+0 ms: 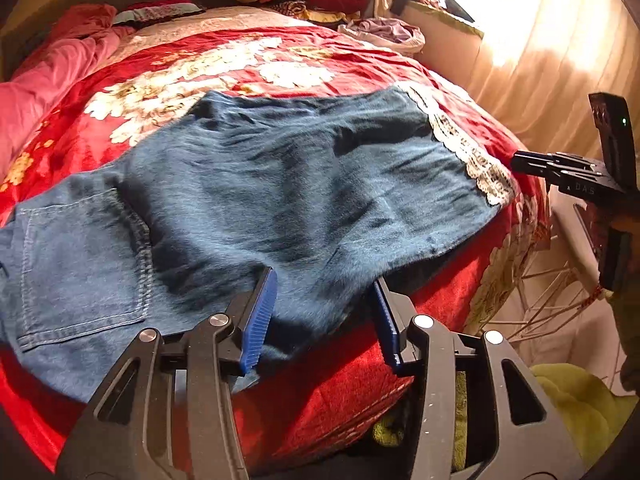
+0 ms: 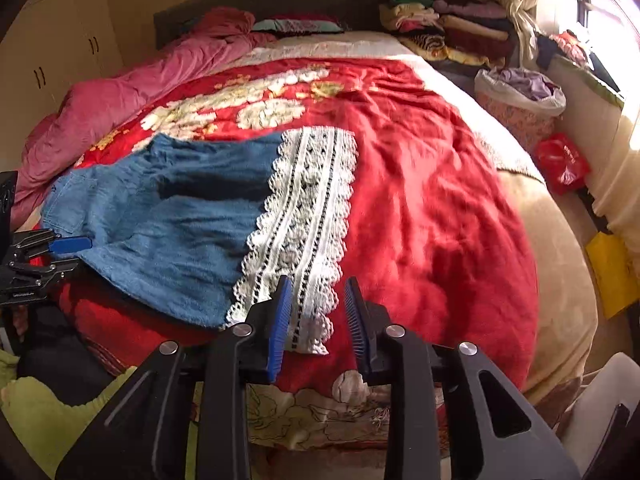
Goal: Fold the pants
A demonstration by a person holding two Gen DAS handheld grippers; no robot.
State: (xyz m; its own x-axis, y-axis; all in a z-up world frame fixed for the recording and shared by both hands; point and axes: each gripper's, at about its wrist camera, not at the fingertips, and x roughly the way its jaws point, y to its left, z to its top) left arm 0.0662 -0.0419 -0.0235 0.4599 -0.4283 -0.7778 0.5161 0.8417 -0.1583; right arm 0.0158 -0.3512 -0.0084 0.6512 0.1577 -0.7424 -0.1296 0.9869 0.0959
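Blue denim pants (image 1: 280, 192) lie flat across the red floral bedspread (image 1: 240, 60), back pocket at the left, white lace hem (image 1: 468, 152) at the right. My left gripper (image 1: 324, 284) is open, its blue pads straddling the near edge of the pants. In the right wrist view the pants (image 2: 172, 224) lie at the left and the lace hem (image 2: 308, 220) in the middle. My right gripper (image 2: 318, 288) is open just above the near end of the lace hem. The left gripper (image 2: 72, 254) shows at the far left, at the pants' edge.
A pink quilt (image 2: 120, 100) lies along the bed's left side. Stacks of folded clothes (image 2: 452, 24) sit at the head of the bed on the right. A full laundry basket (image 2: 520, 96) and a red bag (image 2: 564, 160) stand beside the bed. Green cloth (image 2: 52, 412) lies below the bed's foot.
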